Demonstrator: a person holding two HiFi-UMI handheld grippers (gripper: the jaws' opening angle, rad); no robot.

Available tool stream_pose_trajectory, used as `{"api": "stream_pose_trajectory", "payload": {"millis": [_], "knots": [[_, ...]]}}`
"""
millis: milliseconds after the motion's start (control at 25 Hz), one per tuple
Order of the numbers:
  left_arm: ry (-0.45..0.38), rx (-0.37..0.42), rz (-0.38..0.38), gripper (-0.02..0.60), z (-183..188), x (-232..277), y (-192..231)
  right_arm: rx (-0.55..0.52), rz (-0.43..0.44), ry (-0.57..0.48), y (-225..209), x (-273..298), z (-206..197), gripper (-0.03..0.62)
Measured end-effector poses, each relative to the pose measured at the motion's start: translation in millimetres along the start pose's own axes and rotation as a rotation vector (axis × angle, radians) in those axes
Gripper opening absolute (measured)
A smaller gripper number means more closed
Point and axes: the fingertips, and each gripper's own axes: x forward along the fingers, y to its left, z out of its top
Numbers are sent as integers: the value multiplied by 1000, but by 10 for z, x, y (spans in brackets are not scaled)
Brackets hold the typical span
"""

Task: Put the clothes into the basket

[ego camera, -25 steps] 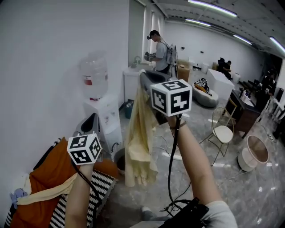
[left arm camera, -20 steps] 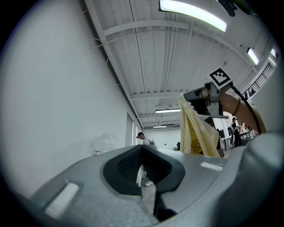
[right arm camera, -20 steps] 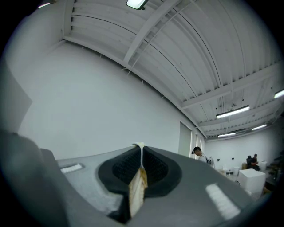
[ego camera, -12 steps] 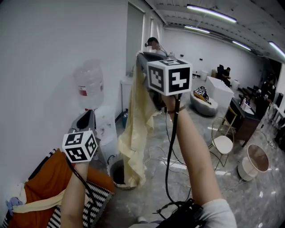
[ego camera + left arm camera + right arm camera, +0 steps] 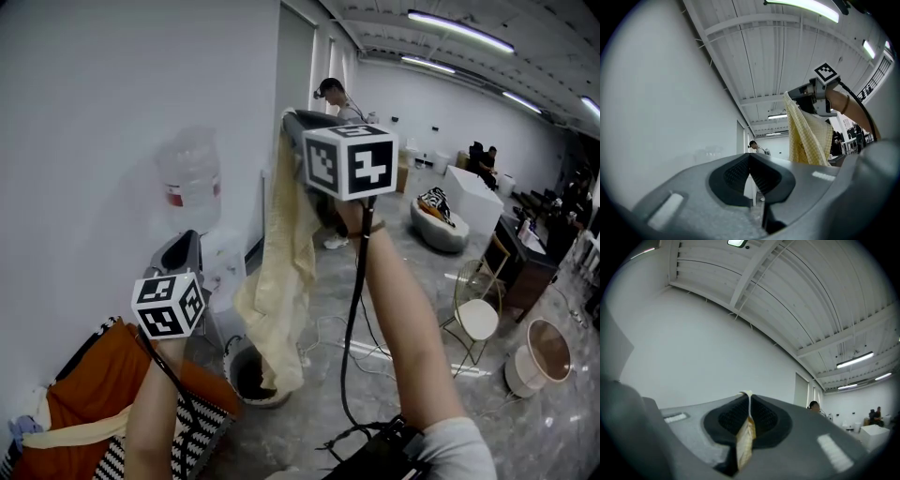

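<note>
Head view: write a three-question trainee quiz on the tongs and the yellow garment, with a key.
1. True or false: the right tongs grip the yellow garment.
2. Which tongs are shut on nothing? A: left tongs. B: right tongs.
3. Fill in: behind the left tongs, the water dispenser stands against a white ____.
Key: 1 true; 2 A; 3 wall.

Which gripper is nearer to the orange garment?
Left. The left gripper is just above the orange garment, slightly to its right. The right gripper is high up, farther right, shut on a yellow cloth.
</note>
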Motion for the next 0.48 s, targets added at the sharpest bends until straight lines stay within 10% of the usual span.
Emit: {"api": "stream_pose_trajectory", "payload": {"millis": [480], "knots": [[123,-42,34,-5,-863,235,-18,90,139,149,119,309,-1415,17]]}}
